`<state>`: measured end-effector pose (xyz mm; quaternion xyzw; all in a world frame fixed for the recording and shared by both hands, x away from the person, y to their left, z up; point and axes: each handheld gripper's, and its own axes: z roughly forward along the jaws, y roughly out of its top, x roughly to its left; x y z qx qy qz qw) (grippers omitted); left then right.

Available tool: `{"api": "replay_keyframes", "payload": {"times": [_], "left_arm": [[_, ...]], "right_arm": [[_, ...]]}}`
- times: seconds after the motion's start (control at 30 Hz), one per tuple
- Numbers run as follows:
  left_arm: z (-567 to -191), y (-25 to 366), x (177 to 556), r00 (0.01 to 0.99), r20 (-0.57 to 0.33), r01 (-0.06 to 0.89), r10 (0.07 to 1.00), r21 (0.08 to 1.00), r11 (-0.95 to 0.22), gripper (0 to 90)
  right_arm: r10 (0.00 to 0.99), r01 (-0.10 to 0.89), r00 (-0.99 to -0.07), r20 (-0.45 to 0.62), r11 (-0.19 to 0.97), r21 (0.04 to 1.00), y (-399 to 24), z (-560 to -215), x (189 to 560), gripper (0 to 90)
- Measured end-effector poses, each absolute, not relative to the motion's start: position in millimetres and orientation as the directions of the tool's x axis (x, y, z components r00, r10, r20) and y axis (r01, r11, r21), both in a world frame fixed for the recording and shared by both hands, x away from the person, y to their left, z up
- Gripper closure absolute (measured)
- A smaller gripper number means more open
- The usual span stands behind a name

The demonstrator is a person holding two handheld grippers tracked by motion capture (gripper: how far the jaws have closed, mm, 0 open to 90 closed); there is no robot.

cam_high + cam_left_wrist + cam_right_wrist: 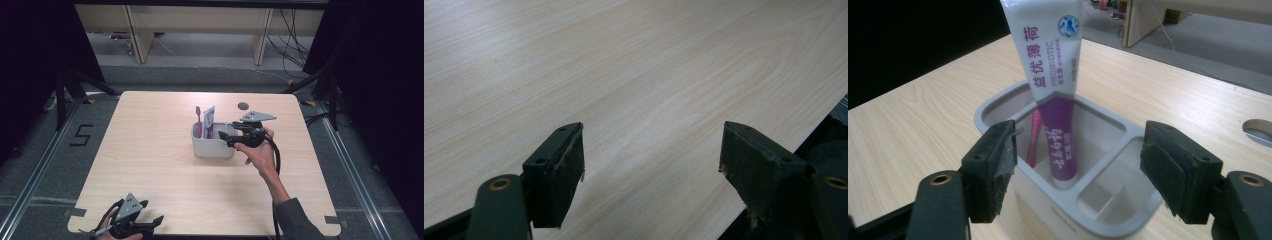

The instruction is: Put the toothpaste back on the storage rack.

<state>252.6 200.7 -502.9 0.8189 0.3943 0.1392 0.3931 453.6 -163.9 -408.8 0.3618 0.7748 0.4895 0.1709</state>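
From the high view, a pale wooden table (150, 165) carries a grey holder (212, 142) just past its centre, toward one o'clock. A pink toothbrush (198, 120) and a white and purple toothpaste tube (208, 120) stand upright in the holder's back part, the brush at nine o'clock of the tube and close beside it. The right gripper (226, 137) sits at three o'clock of the holder, its tips over the holder's right end, held by the right hand (260, 152); its jaws are parted and nothing is between them. The left gripper (150, 222) rests at the table's seven o'clock edge, well apart from the holder. A small round hole (243, 105) lies in the tabletop at twelve o'clock of the right gripper.

In the left gripper view, the left gripper (651, 150) has its two black jaws standing wide apart over the bare wood grain of the table (624, 65), with nothing between them. The table's edge runs off at four o'clock.

In the right gripper view, the right gripper (1078, 155) holds its jaws wide, empty, one on each side of the holder (1108, 220), not pressing on it. The toothpaste tube (1053, 85) rises at twelve o'clock, leaning slightly, its purple lower end down in the large back compartment. The toothbrush (1034, 137) shows its pink handle in that same compartment, just at nine o'clock of the tube. A smaller compartment lies at five o'clock of the tube. The hole (1258, 131) shows at three o'clock.
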Motion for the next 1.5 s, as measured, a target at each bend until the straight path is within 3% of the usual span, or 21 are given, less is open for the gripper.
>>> {"api": "replay_keyframes", "payload": {"times": [0.9, 1.5], "left_arm": [[-502.2, 201.2, 251.1, 0.647, -0.079, 0.533, 0.758, 0.758, -0.376, 24.8], [-501.0, 201.8, 252.2, 0.628, -0.069, 0.538, 0.775, 0.758, -0.369, 22.9]], "right_arm": [[0.716, 0.383, -0.694, 0.068, 0.288, 0.878, -191.7, -406.7, 416.2, 25.9], [0.716, 0.449, -0.687, 0.127, 0.28, 0.849, -203.4, -418.7, 389.5, 21.6]]}}
